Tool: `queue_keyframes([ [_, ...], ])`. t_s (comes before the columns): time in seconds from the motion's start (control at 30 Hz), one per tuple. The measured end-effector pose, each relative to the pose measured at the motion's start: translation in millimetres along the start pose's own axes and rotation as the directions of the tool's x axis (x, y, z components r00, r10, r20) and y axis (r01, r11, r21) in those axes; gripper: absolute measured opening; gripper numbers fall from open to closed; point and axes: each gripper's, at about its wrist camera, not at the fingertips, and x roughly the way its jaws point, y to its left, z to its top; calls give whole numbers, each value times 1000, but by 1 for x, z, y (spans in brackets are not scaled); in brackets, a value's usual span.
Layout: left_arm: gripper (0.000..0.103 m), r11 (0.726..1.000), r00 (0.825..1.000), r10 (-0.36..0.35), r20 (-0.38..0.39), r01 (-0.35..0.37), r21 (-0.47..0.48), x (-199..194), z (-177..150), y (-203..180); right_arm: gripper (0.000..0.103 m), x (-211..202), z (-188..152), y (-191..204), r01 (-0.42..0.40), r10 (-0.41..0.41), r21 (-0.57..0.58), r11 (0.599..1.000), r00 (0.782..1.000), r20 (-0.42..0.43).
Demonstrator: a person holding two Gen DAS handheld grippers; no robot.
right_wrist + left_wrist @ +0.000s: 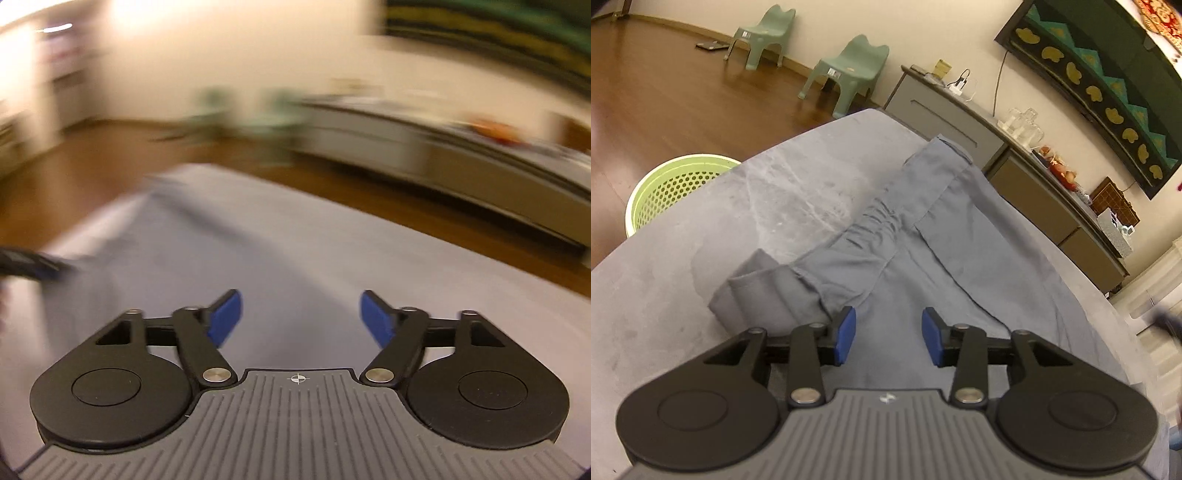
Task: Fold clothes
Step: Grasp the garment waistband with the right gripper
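Left gripper [888,336] is held just above the grey garment [923,236], pads parted, nothing clamped between them; judged poised for a fresh pinch. Right gripper [301,319] is spread wide and empty over blurred cloth. The garment is laid along the table's [701,229] right side, waistband bunched mid-table, one end reaching its far corner.

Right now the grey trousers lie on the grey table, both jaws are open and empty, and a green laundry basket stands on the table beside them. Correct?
Not quite: the green laundry basket stands on the wooden floor past the table edge, as the left wrist view shows. The grey trousers do lie on the table, and the left gripper and right gripper are open and empty.
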Motion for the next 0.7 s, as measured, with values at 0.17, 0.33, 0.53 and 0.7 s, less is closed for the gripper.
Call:
queue_keyframes([
  [0.17, 40, 996, 999, -52, 1, 52, 65, -3, -5, 0, 91, 159, 85, 93, -114, 92, -230, 966, 990, -103],
  [0.33, 39, 988, 996, -82, -38, 86, 126, 12, -5, 7, 36, 249, 117, 138, -191, 127, -324, 927, 970, -209],
  [0.53, 40, 981, 992, -129, -1, 127, 143, 7, 2, 22, 10, 179, 74, 183, -249, 222, -560, 790, 968, -118],
  [0.7, 40, 977, 993, -108, -47, 115, 182, 9, -7, 22, 10, 161, 52, 199, -221, 192, -641, 735, 975, -117],
])
